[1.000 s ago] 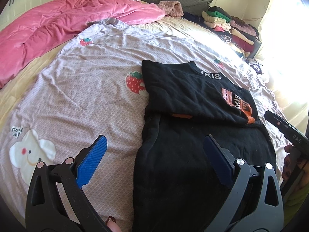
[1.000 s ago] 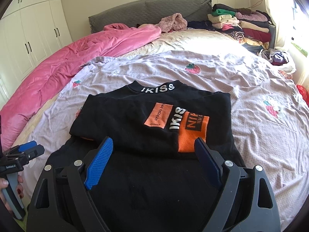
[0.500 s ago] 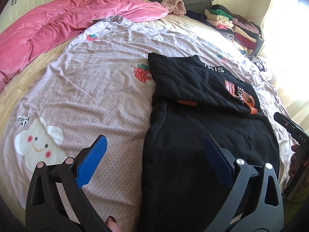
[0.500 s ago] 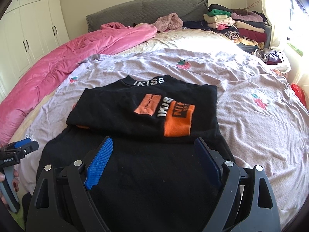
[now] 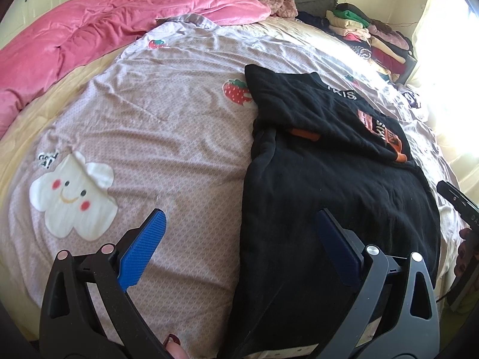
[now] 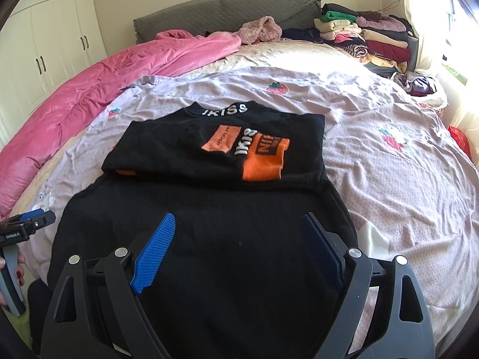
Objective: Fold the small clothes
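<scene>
A black sweater [image 6: 209,209] [image 5: 329,185] with orange patches and white lettering lies on the lilac bedsheet [image 5: 149,125] [image 6: 389,164], its sleeves folded across the chest. My left gripper [image 5: 239,218] is open above the sweater's left edge near the hem, one blue pad over the sheet and the other over black cloth. My right gripper [image 6: 239,224] hangs open over the lower body of the sweater, nothing between its fingers. Each gripper shows at the edge of the other's view: the right gripper [image 5: 458,206], and the left gripper [image 6: 27,224] held by a hand.
A pink duvet [image 6: 89,89] [image 5: 104,30] is bunched along the left side of the bed. Stacked folded clothes [image 6: 359,33] [image 5: 368,36] sit at the far right by the grey headboard [image 6: 224,9]. White wardrobe doors [image 6: 45,45] stand at left.
Both grippers have drawn back toward the near edge of the bed and sunk a little, so the sweater sits farther up in both views. Both stay open.
</scene>
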`<state>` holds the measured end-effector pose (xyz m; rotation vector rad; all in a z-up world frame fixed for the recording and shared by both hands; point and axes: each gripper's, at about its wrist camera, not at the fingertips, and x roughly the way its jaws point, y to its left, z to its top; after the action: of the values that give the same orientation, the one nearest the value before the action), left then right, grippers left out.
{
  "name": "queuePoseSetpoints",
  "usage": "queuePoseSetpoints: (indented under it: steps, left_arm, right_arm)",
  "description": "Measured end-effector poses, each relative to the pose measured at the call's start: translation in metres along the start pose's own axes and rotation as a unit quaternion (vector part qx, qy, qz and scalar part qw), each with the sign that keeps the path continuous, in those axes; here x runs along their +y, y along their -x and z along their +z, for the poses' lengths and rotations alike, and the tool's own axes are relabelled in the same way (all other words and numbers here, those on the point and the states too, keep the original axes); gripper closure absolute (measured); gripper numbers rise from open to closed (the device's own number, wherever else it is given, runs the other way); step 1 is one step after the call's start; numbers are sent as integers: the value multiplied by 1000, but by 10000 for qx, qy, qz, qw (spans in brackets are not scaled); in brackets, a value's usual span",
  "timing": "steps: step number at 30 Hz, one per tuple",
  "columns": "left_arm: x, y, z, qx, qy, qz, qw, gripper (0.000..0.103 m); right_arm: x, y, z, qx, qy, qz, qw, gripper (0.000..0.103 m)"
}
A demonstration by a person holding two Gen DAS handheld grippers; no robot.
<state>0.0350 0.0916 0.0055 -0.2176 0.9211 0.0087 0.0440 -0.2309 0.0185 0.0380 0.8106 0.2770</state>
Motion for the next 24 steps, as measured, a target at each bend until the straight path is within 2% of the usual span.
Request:
queuePoseSetpoints:
  steps: [14, 24]
  left_arm:
    - [4, 9, -24, 88, 79, -138, 9998, 10]
    - [0, 6, -48, 297, -121, -154, 9994, 10]
  right_arm:
    - [-10, 10, -29, 279, 87, -95, 9995, 18]
    - [-29, 12, -52, 540, 11, -295, 9981, 18]
